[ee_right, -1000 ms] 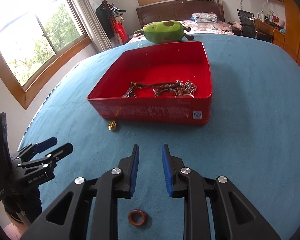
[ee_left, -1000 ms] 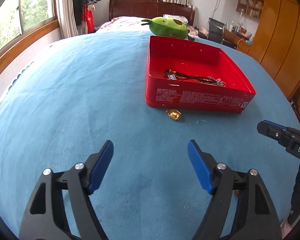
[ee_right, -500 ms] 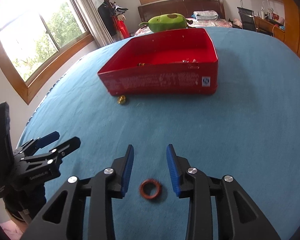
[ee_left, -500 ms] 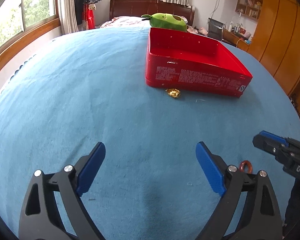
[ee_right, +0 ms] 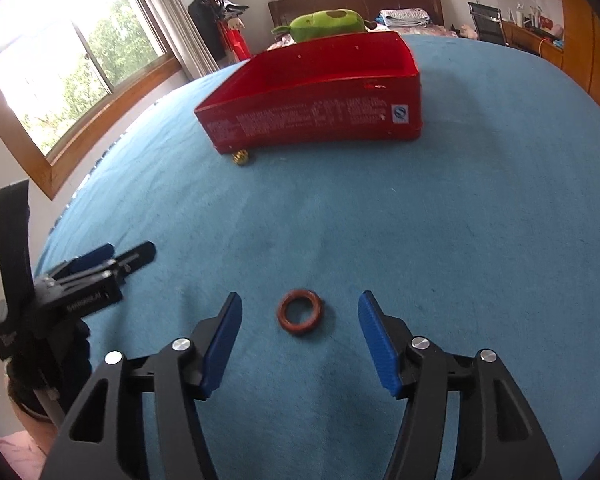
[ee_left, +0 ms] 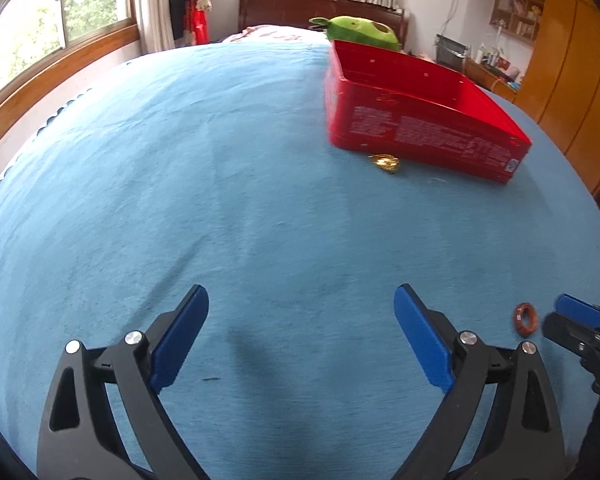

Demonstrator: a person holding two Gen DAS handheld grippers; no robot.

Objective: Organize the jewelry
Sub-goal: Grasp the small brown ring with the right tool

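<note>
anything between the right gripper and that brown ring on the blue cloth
Nothing visible. The brown ring lies flat on the blue cloth, untouched, just ahead of the right gripper, whose jaws have just been opening, with bare cloth between.

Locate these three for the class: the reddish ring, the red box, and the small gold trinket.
reddish ring (ee_right: 300,312): right wrist view, on its band.
red box (ee_right: 320,118): right wrist view, on its printed near wall.
gold trinket (ee_left: 386,162): left wrist view, on its middle.

Ring (ee_right: 300,312) before box (ee_right: 316,120)
</note>
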